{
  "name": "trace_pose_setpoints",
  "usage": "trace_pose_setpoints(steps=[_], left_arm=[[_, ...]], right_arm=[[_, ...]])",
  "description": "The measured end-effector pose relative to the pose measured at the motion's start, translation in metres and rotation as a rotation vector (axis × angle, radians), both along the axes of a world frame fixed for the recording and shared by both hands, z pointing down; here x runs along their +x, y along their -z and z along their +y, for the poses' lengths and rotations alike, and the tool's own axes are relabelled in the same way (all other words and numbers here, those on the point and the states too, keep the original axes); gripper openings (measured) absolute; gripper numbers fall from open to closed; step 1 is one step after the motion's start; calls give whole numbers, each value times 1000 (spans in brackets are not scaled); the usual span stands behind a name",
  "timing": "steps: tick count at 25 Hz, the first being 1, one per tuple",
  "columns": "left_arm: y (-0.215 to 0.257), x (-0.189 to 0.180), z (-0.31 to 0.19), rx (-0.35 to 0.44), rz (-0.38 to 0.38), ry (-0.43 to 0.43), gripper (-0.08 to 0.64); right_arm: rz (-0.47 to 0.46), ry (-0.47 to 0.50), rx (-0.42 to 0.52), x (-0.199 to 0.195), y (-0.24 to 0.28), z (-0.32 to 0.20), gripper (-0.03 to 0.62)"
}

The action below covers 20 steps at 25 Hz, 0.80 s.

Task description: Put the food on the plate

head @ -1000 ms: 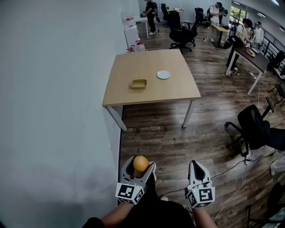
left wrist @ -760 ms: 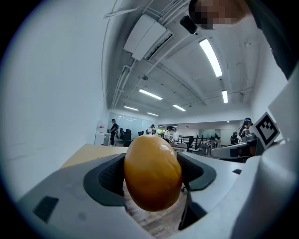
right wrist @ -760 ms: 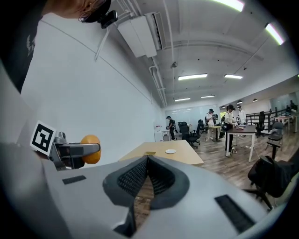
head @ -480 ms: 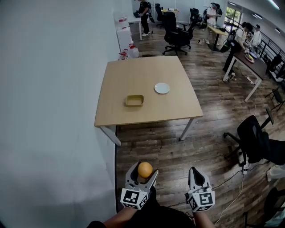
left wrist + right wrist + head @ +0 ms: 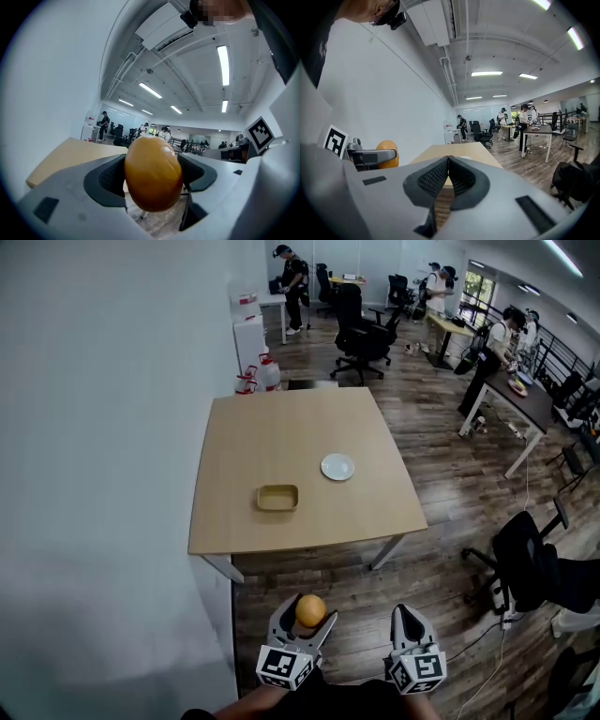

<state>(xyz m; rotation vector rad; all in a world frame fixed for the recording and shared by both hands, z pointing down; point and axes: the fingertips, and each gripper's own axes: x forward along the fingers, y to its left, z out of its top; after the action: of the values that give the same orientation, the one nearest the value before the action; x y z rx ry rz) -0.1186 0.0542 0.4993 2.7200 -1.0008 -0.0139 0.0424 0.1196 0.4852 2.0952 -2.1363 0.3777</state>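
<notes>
White wall at left, wood-plank floor, pale wooden surface against it, black office chairs, ceiling strip lights.

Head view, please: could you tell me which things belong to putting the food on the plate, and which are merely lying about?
Job in hand:
orange food, clamped in the left gripper
white plate on the wooden table

Lying about:
yellow tray on the same table
right gripper, shut and empty
black office chair
water jugs by the wall
</notes>
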Motion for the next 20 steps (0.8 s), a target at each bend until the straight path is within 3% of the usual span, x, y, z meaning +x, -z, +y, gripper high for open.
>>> trace_pose_setpoints(steps=[4,11,20], left_arm=[[-2,10,-30,6,5,-24,336],[-24,16,-73,-26,-18,21,336],[-34,62,-165,-23,-74,41,336]], right_arm=[[6,-4,3,2,0,-22,60],[20,16,-3,13,-14,-68,60],[27,111,27,53,-22,-178,60]])
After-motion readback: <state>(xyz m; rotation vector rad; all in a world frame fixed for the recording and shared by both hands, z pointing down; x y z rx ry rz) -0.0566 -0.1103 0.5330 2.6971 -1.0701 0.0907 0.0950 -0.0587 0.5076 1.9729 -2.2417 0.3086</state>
